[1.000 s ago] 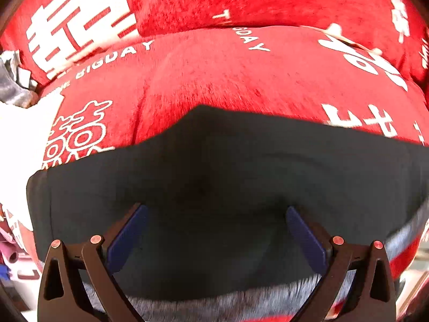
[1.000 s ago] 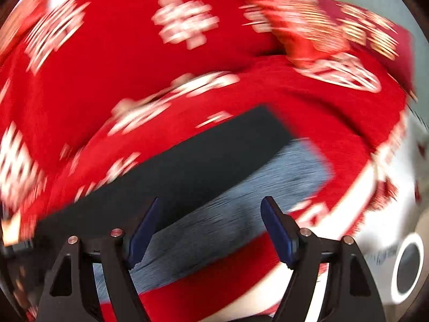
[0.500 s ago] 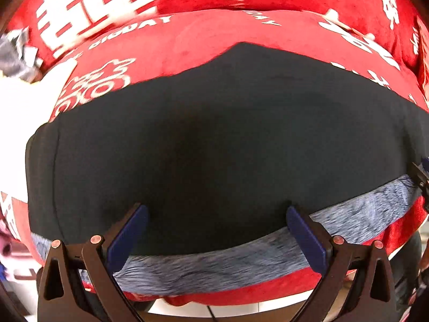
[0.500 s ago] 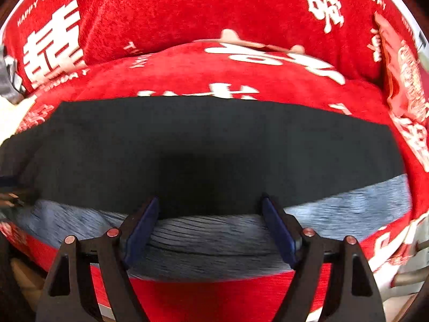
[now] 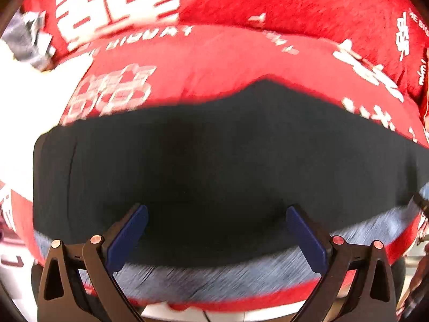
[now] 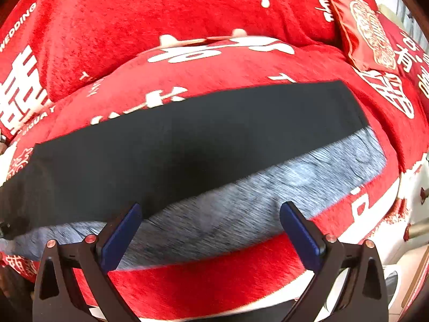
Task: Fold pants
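The pants (image 5: pixel 214 166) lie flat across a red sofa seat, folded lengthwise: a black outer side with a grey fleecy strip (image 5: pixel 214 276) showing along the near edge. In the right wrist view the pants (image 6: pixel 187 139) run from lower left to upper right, with the grey lining (image 6: pixel 254 201) along the near side. My left gripper (image 5: pixel 215 230) is open and empty, hovering over the near edge. My right gripper (image 6: pixel 210 228) is open and empty over the grey strip.
The sofa cover (image 6: pixel 187 10) is red plush with white characters. A red cushion (image 6: pixel 370 32) leans at the back right. The sofa's front edge (image 6: pixel 201 289) is just below the pants. White floor (image 5: pixel 16 80) shows at the left.
Both grippers stayed open. The left view pulled back a little from the pants. The right view swung to the right, so the pants' right end now shows.
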`<state>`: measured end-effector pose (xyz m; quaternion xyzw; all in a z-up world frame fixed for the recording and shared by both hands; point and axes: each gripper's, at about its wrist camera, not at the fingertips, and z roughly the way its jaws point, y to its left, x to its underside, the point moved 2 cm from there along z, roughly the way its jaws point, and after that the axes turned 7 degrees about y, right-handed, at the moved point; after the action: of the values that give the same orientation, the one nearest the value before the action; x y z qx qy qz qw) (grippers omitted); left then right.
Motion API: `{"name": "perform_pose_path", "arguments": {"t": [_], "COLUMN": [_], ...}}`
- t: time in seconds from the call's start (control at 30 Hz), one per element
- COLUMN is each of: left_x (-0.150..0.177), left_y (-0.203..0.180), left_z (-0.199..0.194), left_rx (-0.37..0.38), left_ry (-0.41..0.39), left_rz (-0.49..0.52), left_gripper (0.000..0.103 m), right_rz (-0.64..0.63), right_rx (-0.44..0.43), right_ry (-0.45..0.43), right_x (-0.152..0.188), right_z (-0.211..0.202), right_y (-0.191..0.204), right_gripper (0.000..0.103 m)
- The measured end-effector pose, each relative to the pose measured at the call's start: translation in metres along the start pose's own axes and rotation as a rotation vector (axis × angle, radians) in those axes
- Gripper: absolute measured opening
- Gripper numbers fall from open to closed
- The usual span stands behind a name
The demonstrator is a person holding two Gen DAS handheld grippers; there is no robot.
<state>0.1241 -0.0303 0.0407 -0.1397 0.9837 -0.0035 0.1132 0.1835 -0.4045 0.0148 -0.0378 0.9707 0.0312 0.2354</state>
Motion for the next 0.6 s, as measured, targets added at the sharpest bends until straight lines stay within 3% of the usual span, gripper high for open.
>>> {"name": "perform_pose_path", "arguments": {"t": [0.07,0.13,0.17,0.23,0.27,0.43,0.53,0.6], "left_x": [-0.018,-0.035,-0.037,-0.029,-0.021,0.026,0.025,0.014], "left_y": [-0.011,-0.022,-0.025,-0.028,-0.026,-0.028,-0.027,-0.025], "left_z": [0.001,0.011,0.021,0.034,0.03,0.024,0.019,0.014], "left_rx": [0.012,0.028,-0.003,-0.026,-0.014,-0.021,-0.025,-0.017], "left_ry": [-0.01,0.023,0.06,0.094,0.055,0.007,0.041,0.053], "left_rz": [0.0,0.012,0.014,0.02,0.021,0.148,0.152,0.121], "left_gripper": [0.103,0.103,0.103,0.103,0.103,0.103,0.103,0.103], "right_rz": [-0.01,-0.017,-0.029,-0.094,-0.117,-0.083,-0.084,-0.064], "right_rx": [0.019,-0.009,-0.018,0.038,0.051,-0.027,-0.031,-0.01], "right_ry": [0.011,0.029,0.048,0.068,0.039,0.067,0.091,0.032], "right_x": [-0.003,-0.002,0.0,0.011,0.014,0.026,0.019,0.008], "right_z": [0.003,0.007,0.011,0.017,0.015,0.015,0.01,-0.003], "right_y": [0.011,0.022,0.027,0.038,0.041,0.024,0.019,0.008], "right_gripper": [0.102,0.102,0.102,0.102,0.102,0.103,0.103,0.103]}}
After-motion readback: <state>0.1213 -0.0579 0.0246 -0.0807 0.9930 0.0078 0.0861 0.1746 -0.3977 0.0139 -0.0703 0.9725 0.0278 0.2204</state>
